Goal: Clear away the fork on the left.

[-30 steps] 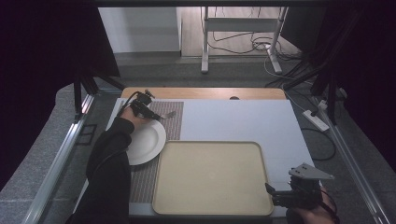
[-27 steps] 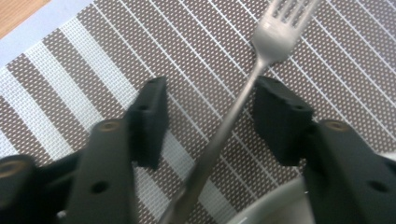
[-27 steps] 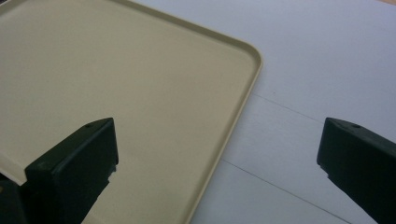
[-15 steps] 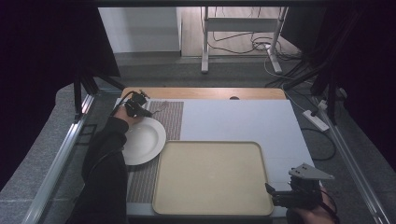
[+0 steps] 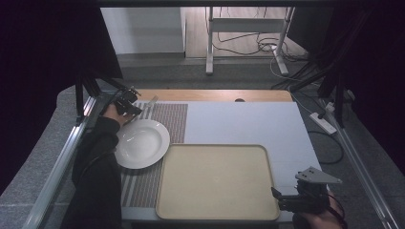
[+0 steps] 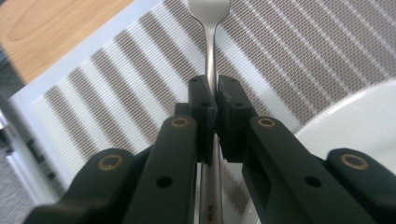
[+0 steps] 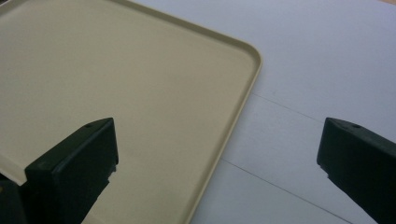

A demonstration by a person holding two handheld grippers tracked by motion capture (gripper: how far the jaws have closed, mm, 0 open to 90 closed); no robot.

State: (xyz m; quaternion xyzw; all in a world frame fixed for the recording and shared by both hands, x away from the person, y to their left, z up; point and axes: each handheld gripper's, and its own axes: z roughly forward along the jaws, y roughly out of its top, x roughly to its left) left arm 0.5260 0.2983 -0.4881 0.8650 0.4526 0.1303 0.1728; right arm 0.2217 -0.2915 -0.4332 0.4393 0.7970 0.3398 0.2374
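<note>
While clamped on the fork (image 6: 212,56), the left gripper (image 6: 212,100) hovers beside the plate (image 5: 141,143).

High view overhead facing forward, gripper views close, sharing tray (image 5: 217,183), plate (image 5: 141,143)

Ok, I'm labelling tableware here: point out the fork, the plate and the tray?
fork (image 6: 211,51), left gripper view, on its neck.
plate (image 5: 142,143), high view, on its centre.
tray (image 5: 215,179), high view, on its bare floor.
</note>
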